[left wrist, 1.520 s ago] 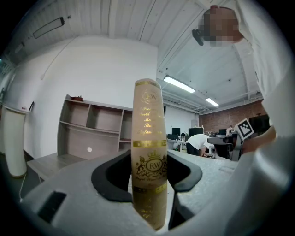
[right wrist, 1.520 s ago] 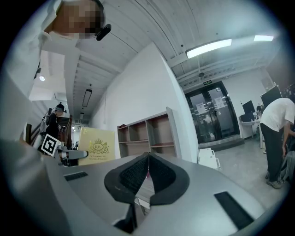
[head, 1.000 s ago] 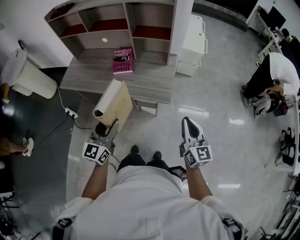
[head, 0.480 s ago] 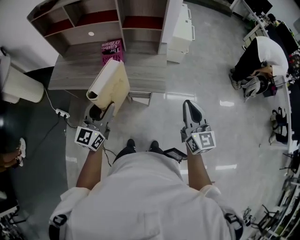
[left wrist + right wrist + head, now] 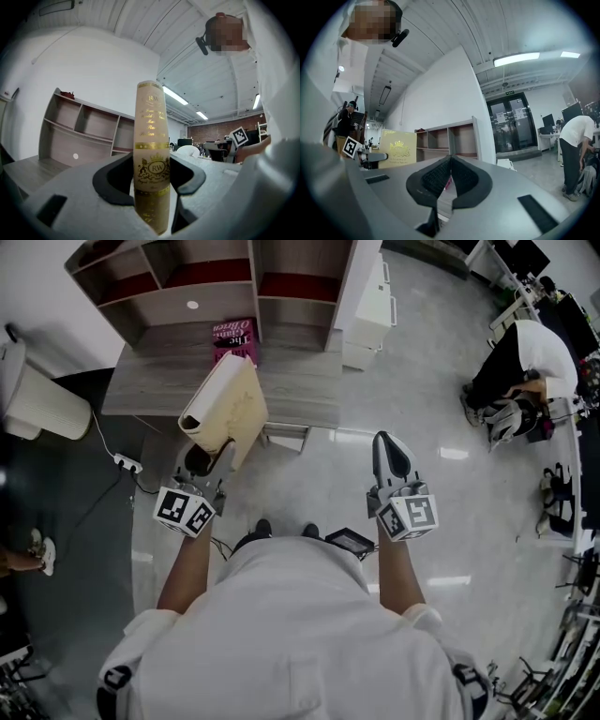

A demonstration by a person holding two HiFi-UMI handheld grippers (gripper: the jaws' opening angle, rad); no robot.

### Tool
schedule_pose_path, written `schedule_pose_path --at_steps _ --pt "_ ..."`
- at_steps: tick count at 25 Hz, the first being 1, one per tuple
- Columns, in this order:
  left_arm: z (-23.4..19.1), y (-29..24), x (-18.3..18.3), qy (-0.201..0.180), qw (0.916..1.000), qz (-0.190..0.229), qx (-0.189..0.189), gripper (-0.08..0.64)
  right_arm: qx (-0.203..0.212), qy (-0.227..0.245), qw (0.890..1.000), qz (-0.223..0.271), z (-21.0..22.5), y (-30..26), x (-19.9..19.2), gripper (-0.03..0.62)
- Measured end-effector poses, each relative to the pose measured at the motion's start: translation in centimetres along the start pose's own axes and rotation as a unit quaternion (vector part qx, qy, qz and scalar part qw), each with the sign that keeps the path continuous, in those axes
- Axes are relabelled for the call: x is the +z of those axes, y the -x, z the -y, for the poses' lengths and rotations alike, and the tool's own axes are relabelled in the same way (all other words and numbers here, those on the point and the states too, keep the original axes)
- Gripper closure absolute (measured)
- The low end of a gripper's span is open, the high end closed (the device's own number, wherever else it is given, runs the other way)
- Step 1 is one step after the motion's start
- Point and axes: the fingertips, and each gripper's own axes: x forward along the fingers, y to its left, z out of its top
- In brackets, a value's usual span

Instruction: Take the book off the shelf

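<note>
Left tool (image 5: 210, 463) is clamping cream book (image 5: 228, 407) by its lower end, long axis tilting toward shelf (image 5: 253, 287) ahead, seemingly overhanging worktop (image 5: 300, 381) edge. Right tool (image 5: 390, 454) is idling closed, empty.

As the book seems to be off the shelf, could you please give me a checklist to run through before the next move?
1. Book clamped by its spine in the left gripper: ok.
2. Book clear of the shelf, held out in front of the desk: ok.
3. Right gripper shut and empty: ok.
4. Pink book lying flat on the desk: ok.
5. Person at the far right well away from both grippers: ok.
6. Where the book should be put down: cannot tell.
</note>
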Motion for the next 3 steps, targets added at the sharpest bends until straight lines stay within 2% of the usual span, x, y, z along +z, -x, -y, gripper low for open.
schedule_pose_path --at_steps 3 --pt "0.14 -0.19 0.12 0.003 1.0 0.0 -0.004 0.359 0.004 0.001 1.0 0.003 -0.08 -0.41 0.32 0.578"
